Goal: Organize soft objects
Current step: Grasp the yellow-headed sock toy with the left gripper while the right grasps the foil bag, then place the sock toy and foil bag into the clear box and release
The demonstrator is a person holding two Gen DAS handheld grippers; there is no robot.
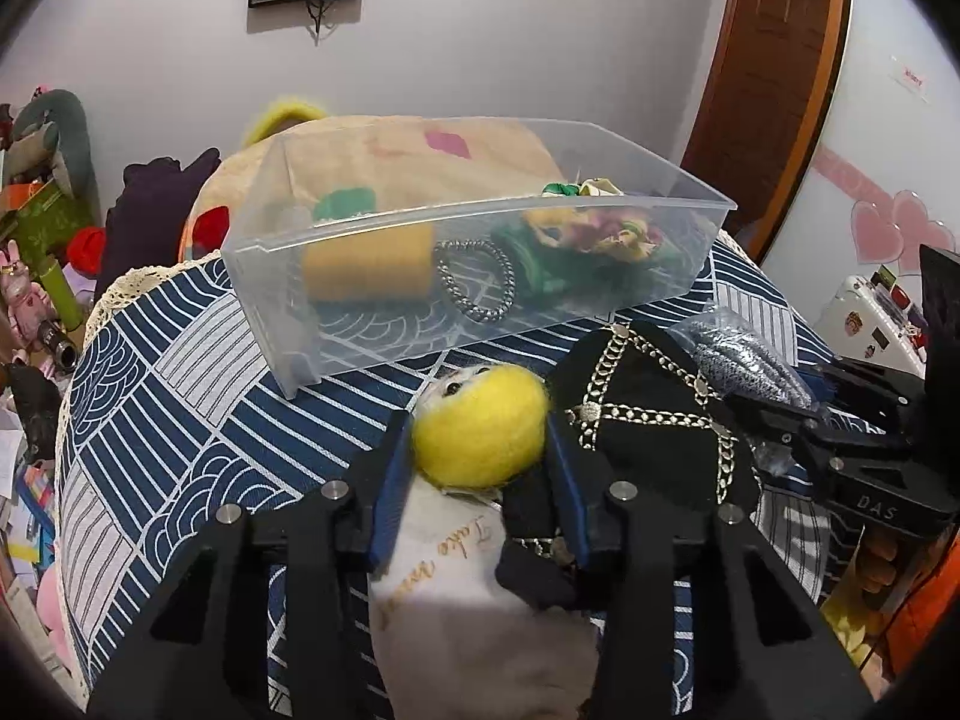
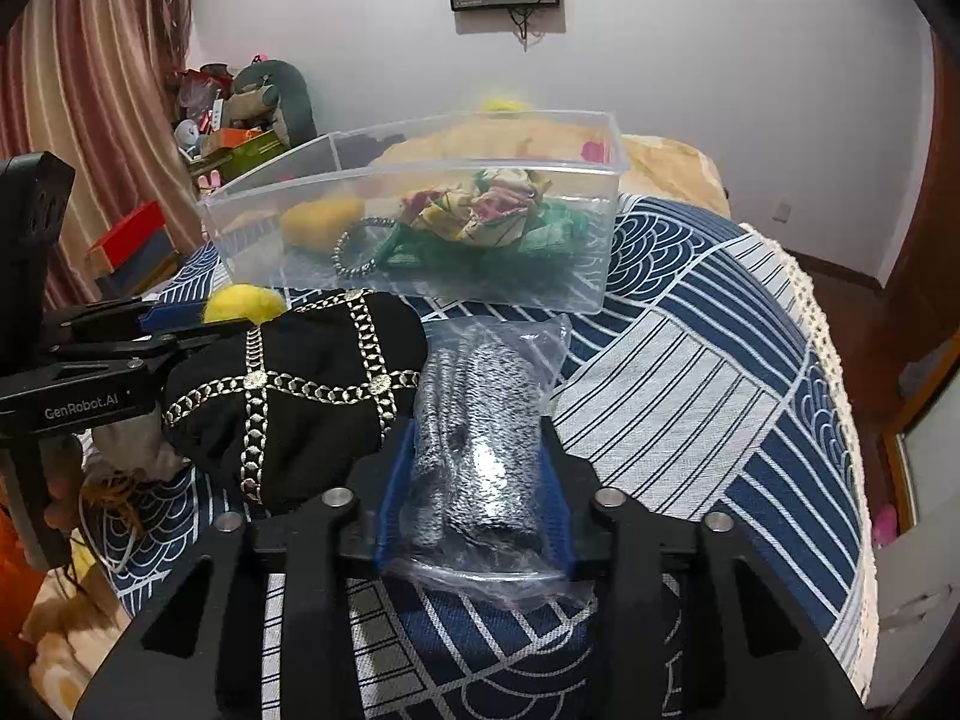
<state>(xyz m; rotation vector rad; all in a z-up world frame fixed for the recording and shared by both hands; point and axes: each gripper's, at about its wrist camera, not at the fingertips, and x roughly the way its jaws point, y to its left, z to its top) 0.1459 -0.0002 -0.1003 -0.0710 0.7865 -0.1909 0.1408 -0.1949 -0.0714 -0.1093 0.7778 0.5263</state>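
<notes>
A clear plastic bin (image 1: 480, 222) (image 2: 420, 276) stands on the blue patterned cloth and holds a yellow sponge (image 1: 369, 267), a metal chain (image 1: 477, 285) and crumpled green and floral fabric (image 1: 576, 240). My left gripper (image 1: 477, 438) is shut on the yellow pompom (image 1: 480, 426) of a white hat (image 1: 456, 588); it also shows in the right wrist view (image 2: 180, 324). A black hat with chain trim (image 1: 648, 420) (image 2: 300, 396) lies between the grippers. My right gripper (image 2: 477, 474) is shut on a grey knit item in a plastic bag (image 2: 474, 420) (image 1: 744, 366).
The cloth (image 2: 690, 360) covers a rounded surface with a lace edge (image 2: 828, 330). A beige cushion (image 1: 420, 144) lies behind the bin. Clutter and plush toys (image 1: 42, 180) fill the left. A door (image 1: 774, 60) is at the right.
</notes>
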